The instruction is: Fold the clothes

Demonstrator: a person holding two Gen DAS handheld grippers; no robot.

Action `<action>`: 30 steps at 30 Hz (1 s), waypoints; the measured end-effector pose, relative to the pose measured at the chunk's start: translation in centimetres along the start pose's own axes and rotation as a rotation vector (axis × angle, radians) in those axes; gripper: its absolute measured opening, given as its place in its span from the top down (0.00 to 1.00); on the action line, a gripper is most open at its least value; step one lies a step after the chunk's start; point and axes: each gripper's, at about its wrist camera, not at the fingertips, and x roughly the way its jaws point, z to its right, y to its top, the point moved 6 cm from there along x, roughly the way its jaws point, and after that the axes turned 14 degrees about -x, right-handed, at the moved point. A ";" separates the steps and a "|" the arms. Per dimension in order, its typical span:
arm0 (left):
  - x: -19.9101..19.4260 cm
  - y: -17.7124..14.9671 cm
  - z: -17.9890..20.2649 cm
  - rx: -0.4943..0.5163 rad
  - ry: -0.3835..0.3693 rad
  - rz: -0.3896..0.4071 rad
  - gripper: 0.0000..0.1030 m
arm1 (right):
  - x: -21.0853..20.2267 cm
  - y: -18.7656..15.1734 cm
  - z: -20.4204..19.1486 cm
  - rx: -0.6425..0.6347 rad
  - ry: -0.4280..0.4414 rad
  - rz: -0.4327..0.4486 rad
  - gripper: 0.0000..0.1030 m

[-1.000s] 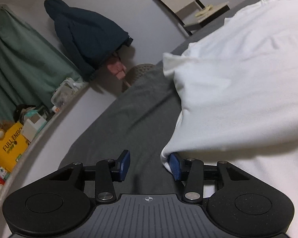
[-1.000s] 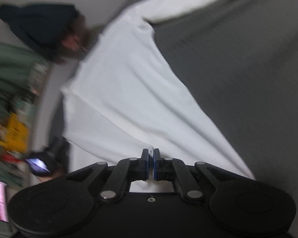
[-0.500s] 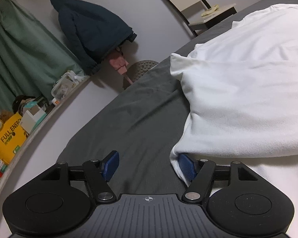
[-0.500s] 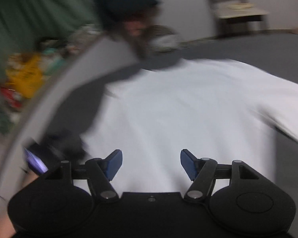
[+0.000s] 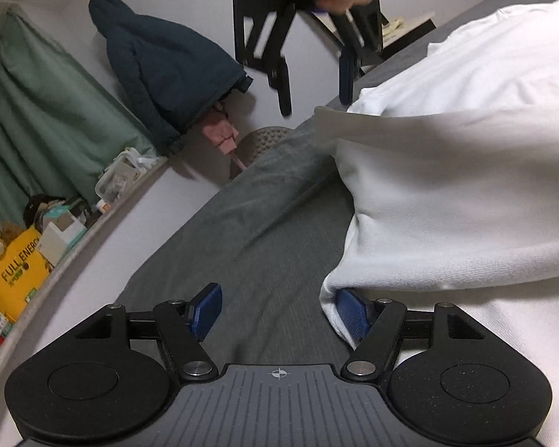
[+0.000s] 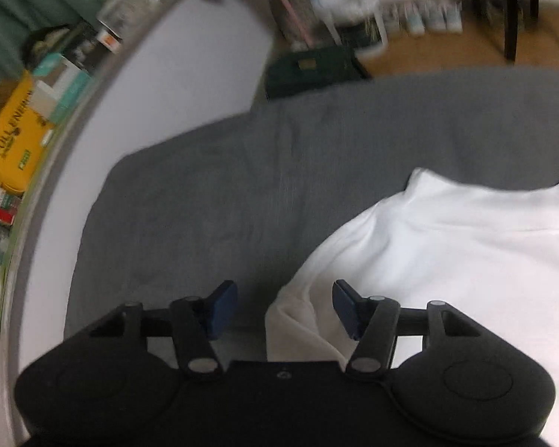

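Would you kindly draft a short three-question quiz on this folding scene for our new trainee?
1. True or false: the left gripper is clamped on the white garment.
2. What lies under the garment? A) wooden floor B) grey bed cover C) green curtain
3. What lies between the right gripper's open jaws?

Key
1. False: open, one pad tucked under the cloth edge.
2. B
3. A folded edge of the white garment, not pinched.

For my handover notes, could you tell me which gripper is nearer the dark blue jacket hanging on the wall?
Right. The right gripper hovers open at the garment's far corner, close to the jacket; the left gripper sits open at the near edge of the white garment.
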 end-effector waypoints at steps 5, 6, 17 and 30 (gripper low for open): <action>0.0 -0.1 0.0 -0.025 -0.002 -0.016 0.33 | 2.3 0.0 -0.3 -0.061 -0.091 -0.075 0.93; 0.0 -0.1 -0.2 -0.047 -0.006 -0.026 0.33 | 2.7 0.1 -0.4 -0.075 -0.103 -0.070 0.93; 0.0 -0.6 -0.7 -0.130 0.000 -0.077 0.29 | 5.8 0.9 1.5 0.035 -0.032 0.045 0.94; -2.3 0.0 -2.5 -0.098 0.073 -0.081 0.09 | -0.9 1.1 2.1 -0.020 0.141 0.151 0.48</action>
